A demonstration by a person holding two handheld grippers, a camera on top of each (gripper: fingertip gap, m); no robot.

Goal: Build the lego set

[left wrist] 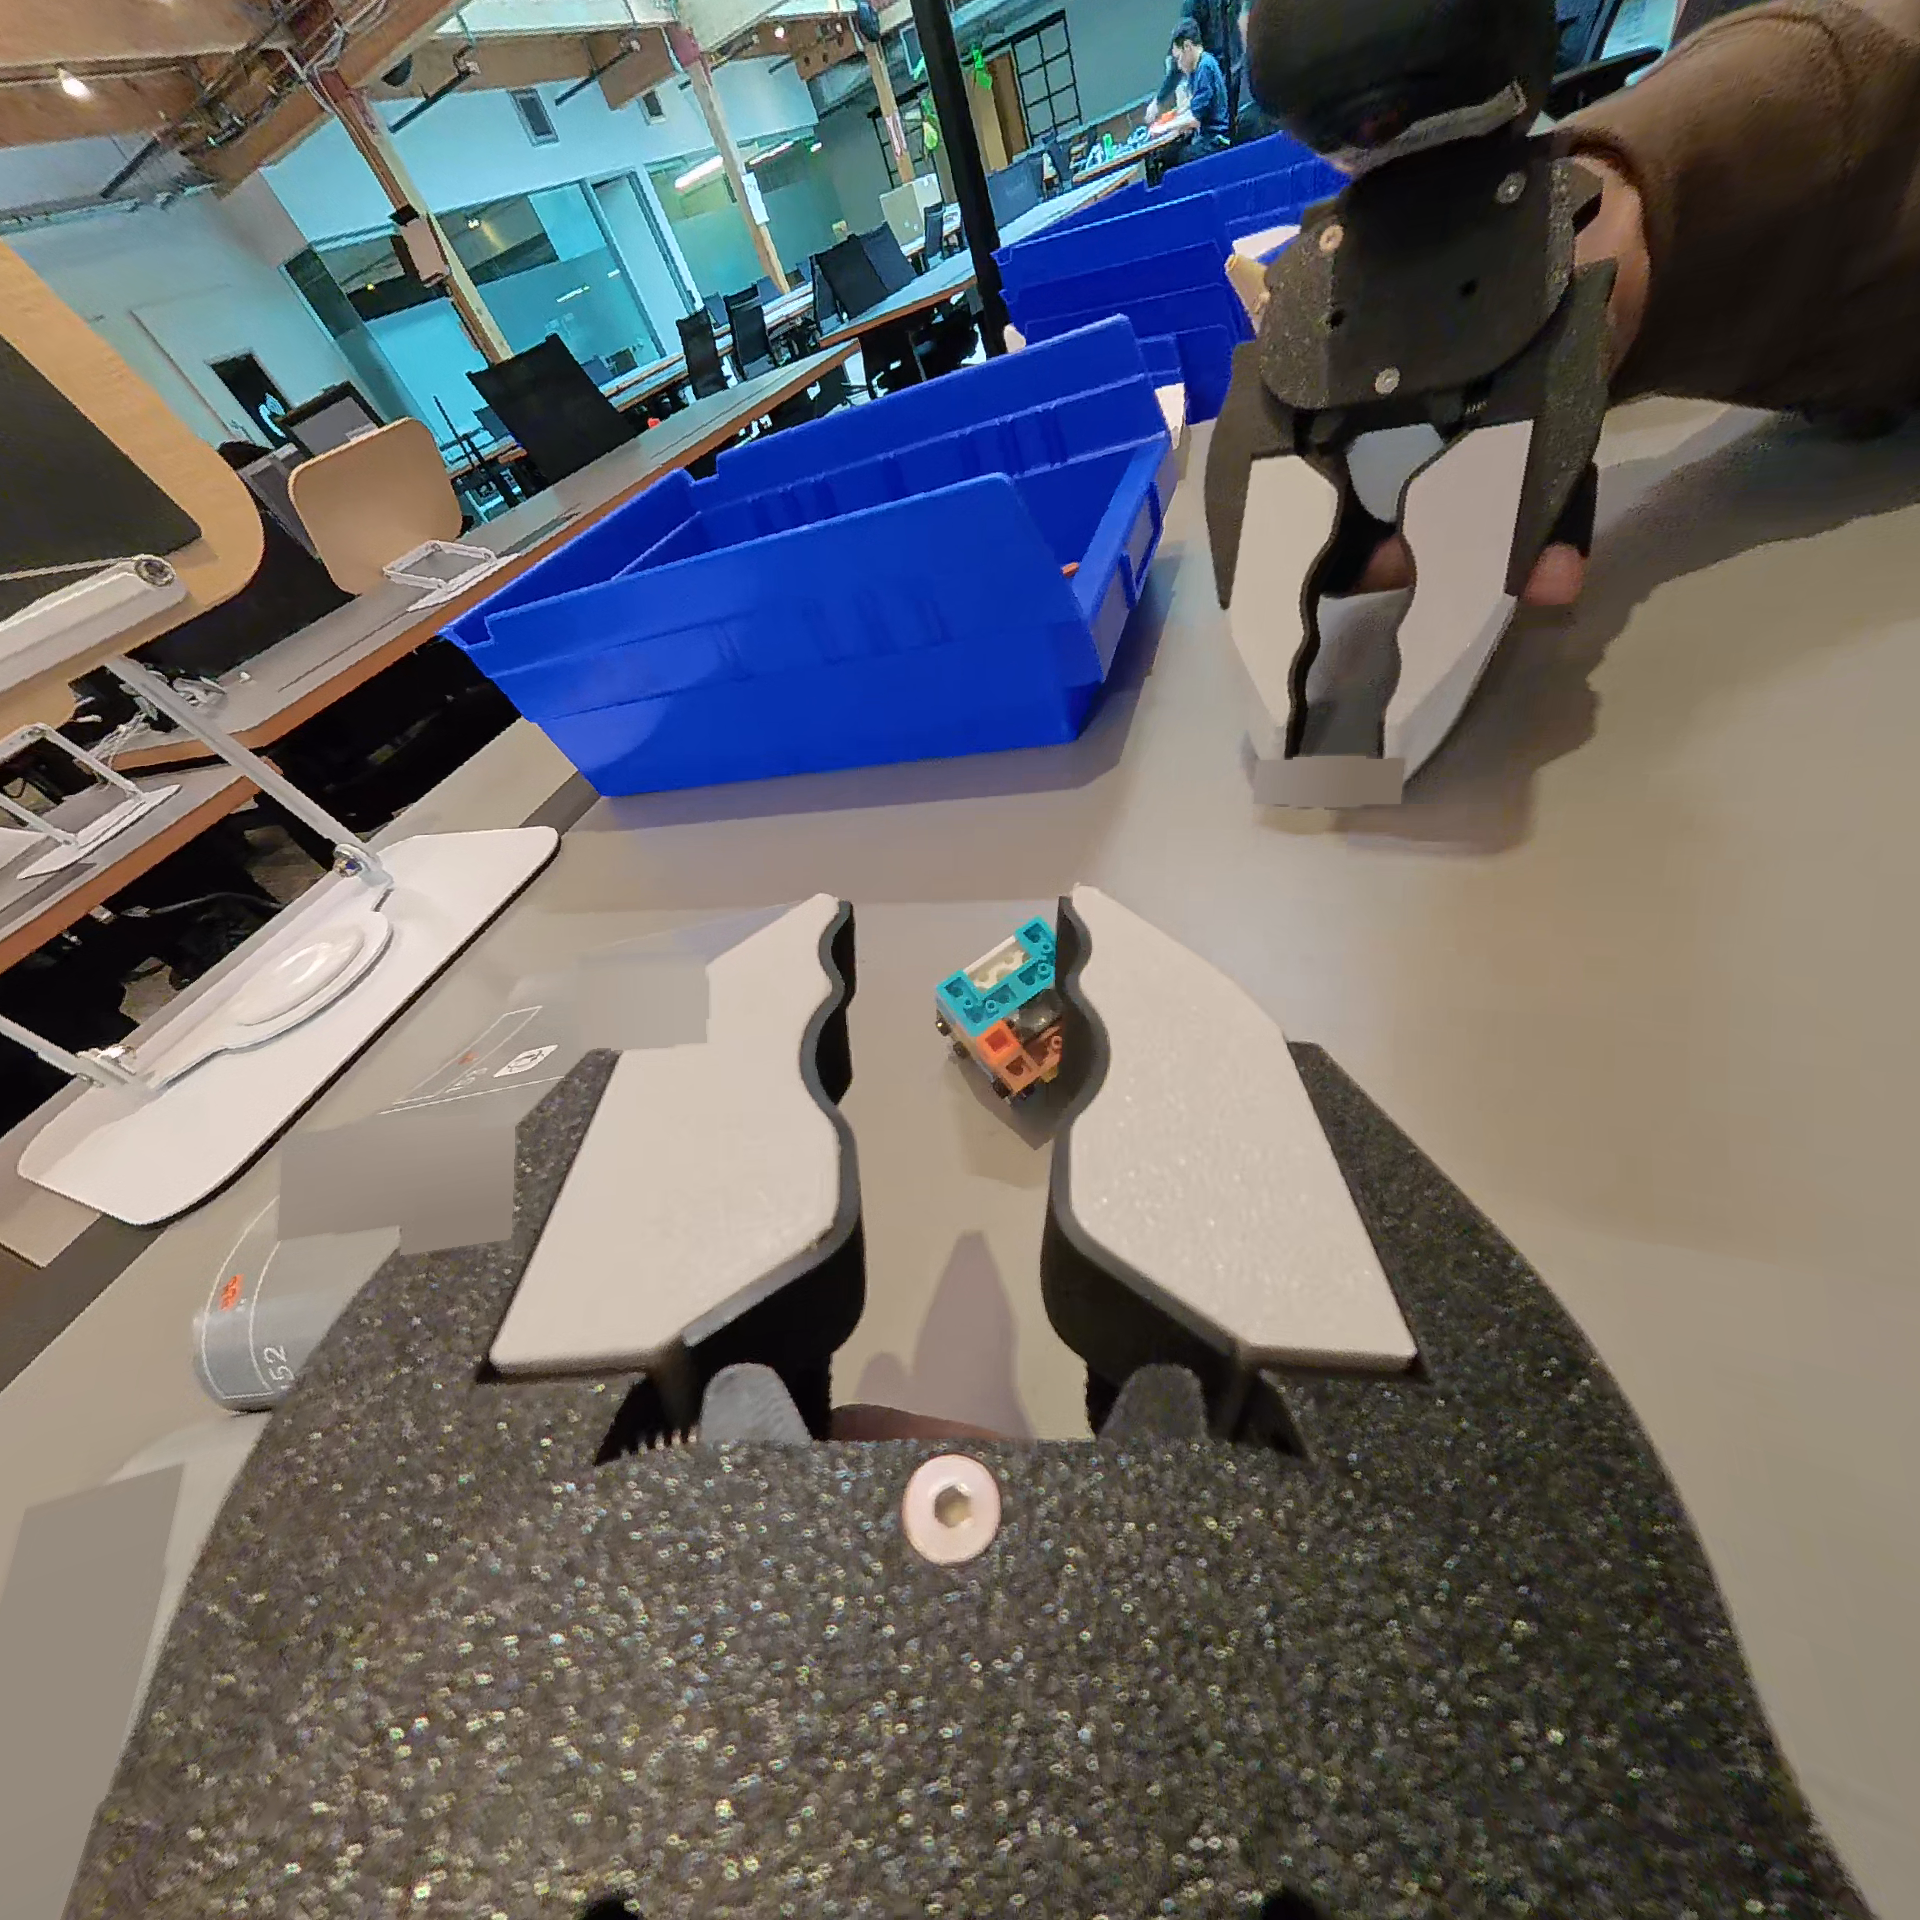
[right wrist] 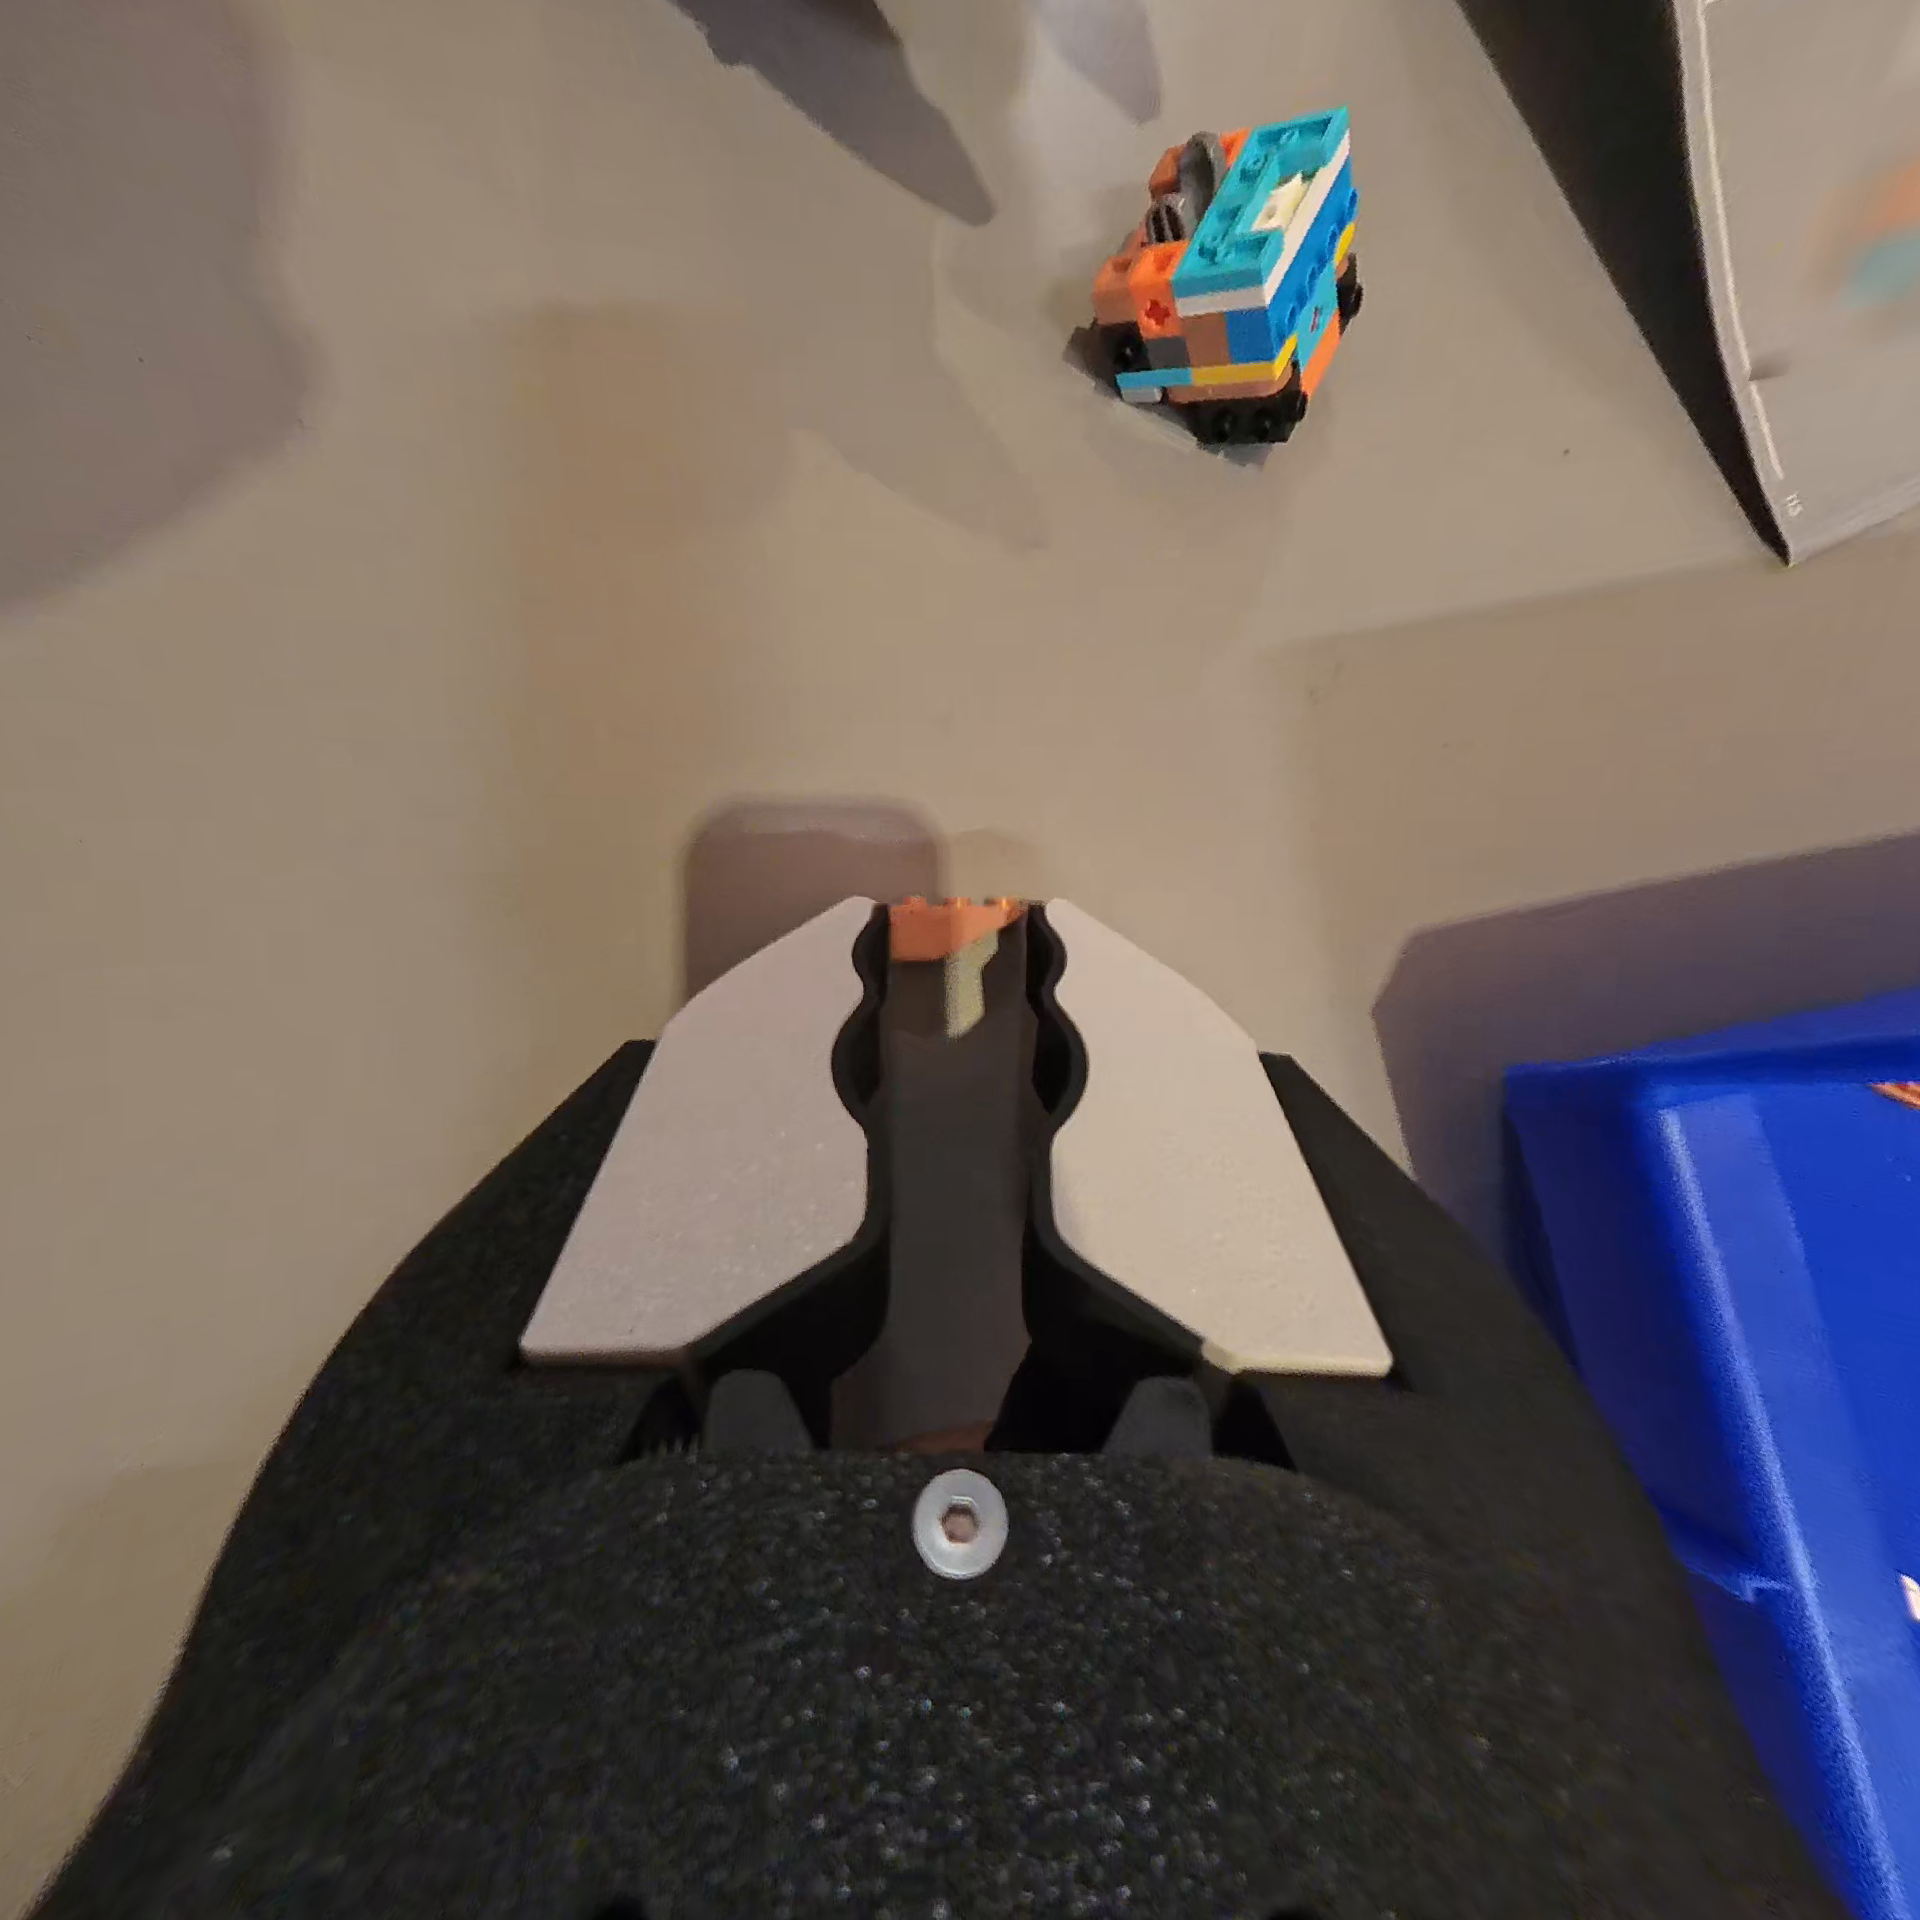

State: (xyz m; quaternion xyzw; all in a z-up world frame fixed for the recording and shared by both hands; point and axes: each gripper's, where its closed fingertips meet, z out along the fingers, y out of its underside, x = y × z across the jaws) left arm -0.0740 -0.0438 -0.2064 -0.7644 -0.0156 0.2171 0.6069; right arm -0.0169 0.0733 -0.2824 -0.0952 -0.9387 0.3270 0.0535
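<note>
One partly built model (left wrist: 1000,1023) sits mid-tabletop, well in from the edges, several layers up; more of the set prob still to add. L gripper (left wrist: 961,940) fingers apart around it, not touching. R gripper (right wrist: 958,914) clamped on small orange piece (right wrist: 940,927), near blue bin (left wrist: 831,582) by far edge

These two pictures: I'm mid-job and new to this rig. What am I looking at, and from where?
No robot arm: a person holds hand-operated tongs in each hand, each with a camera looking along its fingers. The left view shows the left tongs open over the grey table, with the half-built lego model standing between the fingers, unheld. Behind is a blue bin, and the right tongs pointing down. The right view looks down from the right tongs, which are shut on a small orange brick; the model lies ahead.
</note>
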